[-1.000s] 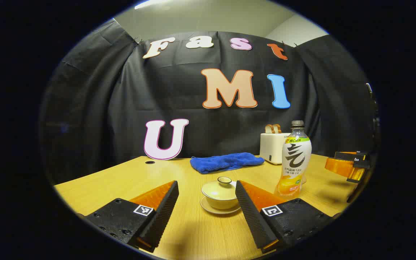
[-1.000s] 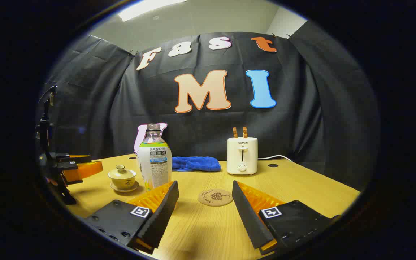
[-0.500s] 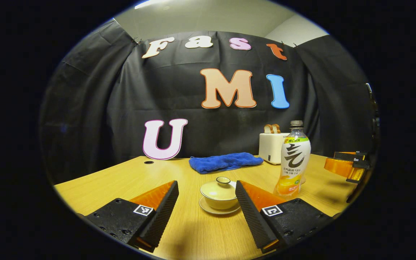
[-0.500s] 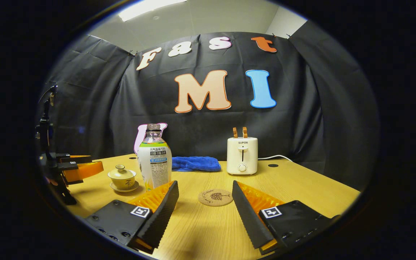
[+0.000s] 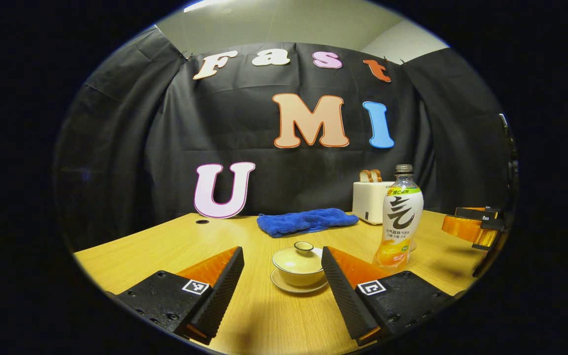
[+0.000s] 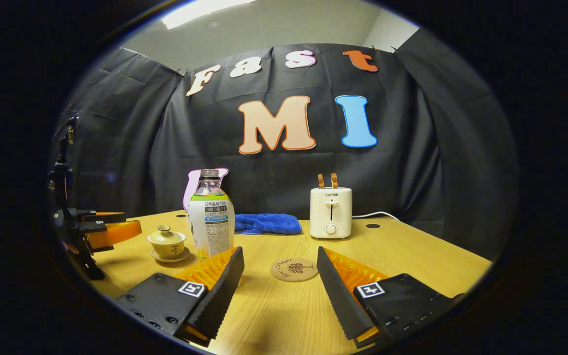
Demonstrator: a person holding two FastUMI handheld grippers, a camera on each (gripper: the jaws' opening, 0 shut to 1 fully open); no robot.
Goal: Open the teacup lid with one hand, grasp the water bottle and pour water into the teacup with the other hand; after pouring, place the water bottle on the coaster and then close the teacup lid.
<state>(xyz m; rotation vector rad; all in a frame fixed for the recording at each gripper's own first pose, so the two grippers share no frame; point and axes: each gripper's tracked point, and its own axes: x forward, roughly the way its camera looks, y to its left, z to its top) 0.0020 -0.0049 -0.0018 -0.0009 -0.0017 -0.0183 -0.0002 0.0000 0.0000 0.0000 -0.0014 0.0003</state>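
My left gripper [image 5: 280,256], jaws wide and empty, frames the lidded teacup [image 5: 299,265] at 12 o'clock; water bottle [image 5: 399,217] at 2. My right gripper [image 6: 280,256], likewise spread and empty, faces the coaster [image 6: 294,269] at 12 on the surface [image 6: 412,256].

The left gripper [image 5: 281,276] stands wide apart, with bare table [image 5: 274,320] running straight ahead to the teacup [image 5: 300,266] on its saucer; the lid [image 5: 298,254] sits on top with open air above its knob. Just to the right of the cup, the water bottle [image 5: 399,217] stands upright and tall, narrowing any sideways approach from that side. The right gripper [image 6: 279,278] has a clear lane forward to the coaster [image 6: 294,269]. Behind, the blue cloth [image 6: 266,223] and toaster [image 6: 331,212] line the far edge, well apart from the cup.
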